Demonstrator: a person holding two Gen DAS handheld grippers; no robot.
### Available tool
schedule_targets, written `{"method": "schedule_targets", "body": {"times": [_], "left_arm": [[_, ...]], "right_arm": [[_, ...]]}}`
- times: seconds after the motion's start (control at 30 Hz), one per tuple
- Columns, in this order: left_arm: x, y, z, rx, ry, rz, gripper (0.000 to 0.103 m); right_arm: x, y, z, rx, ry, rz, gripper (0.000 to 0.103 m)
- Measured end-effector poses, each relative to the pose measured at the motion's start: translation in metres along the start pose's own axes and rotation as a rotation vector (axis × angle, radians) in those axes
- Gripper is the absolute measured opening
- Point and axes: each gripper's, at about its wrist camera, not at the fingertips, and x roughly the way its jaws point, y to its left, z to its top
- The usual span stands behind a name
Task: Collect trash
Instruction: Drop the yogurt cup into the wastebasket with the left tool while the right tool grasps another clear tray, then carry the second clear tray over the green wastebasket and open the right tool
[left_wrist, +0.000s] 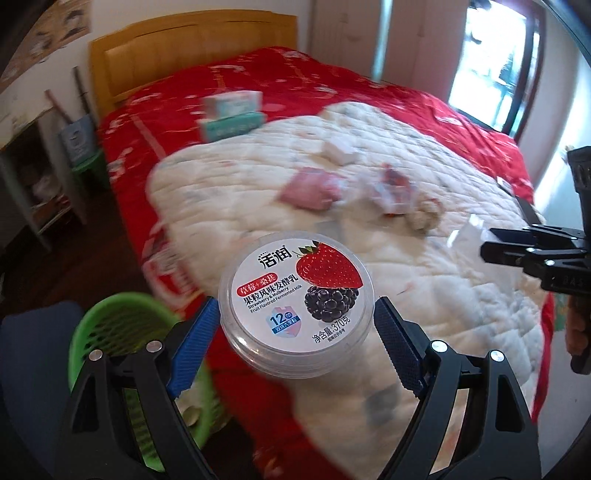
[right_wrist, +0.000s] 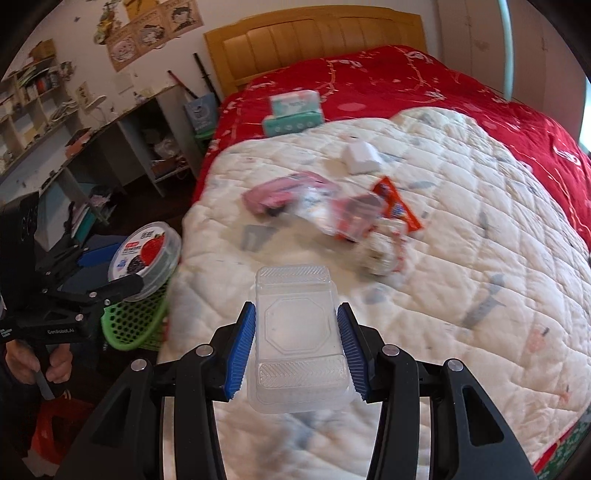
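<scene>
My left gripper is shut on a round yogurt tub with a strawberry and mulberry lid, held off the bed's left edge. A green mesh basket stands below and to its left. The right wrist view shows the same yogurt tub above the green basket. My right gripper is shut on a clear plastic clamshell box over the white quilt. A pink wrapper, clear and red wrappers, an orange packet and a crumpled tissue lie on the quilt.
A white box and a teal tissue pack lie farther up the red bedspread, under a wooden headboard. A desk and shelves line the left wall. A hand holds the left gripper's handle.
</scene>
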Motion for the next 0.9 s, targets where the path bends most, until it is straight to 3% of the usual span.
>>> {"method": "schedule_targets", "body": {"times": [0.47, 0.77, 0.9], "left_arm": [[-0.041, 0.138, -0.062, -0.220, 0.045, 0.230, 0.083], [-0.038, 0.177, -0.088, -0.311, 0.092, 0.266, 0.085], [-0.045, 0.187, -0.097, -0.340, 0.081, 0.275, 0.092]], "right_arm": [[0.032, 0.092, 0.020, -0.110, 0.032, 0.107, 0.044], [0.052, 0.143, 0.033, -0.162, 0.047, 0.169, 0.045], [0.060, 0.164, 0.036, -0.186, 0.056, 0.195, 0.045]]}}
